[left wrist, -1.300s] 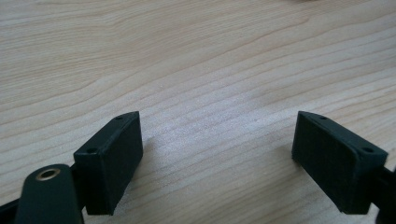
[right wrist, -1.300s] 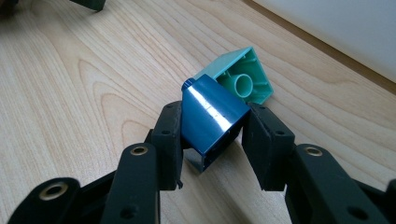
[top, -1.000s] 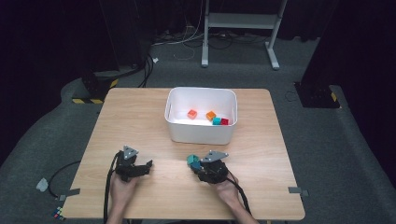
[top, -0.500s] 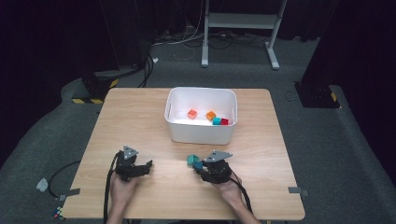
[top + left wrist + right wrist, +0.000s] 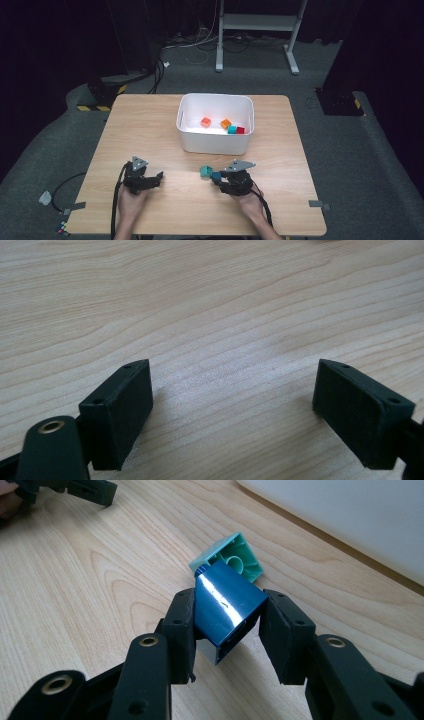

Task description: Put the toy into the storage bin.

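A dark blue brick (image 5: 227, 611) sits tilted between the jaws of my right gripper (image 5: 227, 617), which is shut on it just above the wooden table (image 5: 150, 125). A green brick (image 5: 231, 559) lies on its side against the blue brick's far end, hollow underside toward the camera. In the high view the right gripper (image 5: 216, 176) points left at the table's front middle, with the green brick (image 5: 204, 171) at its tip. My left gripper (image 5: 156, 180) rests open on the table at the front left, and nothing lies between its jaws (image 5: 232, 400).
A white bin (image 5: 215, 142) stands at the table's middle back and holds several small bricks: orange-red (image 5: 205, 122), orange (image 5: 226, 123), teal (image 5: 232, 129), red (image 5: 240, 130). Its wall (image 5: 350, 520) rises close behind the green brick. Cables trail off the front edge.
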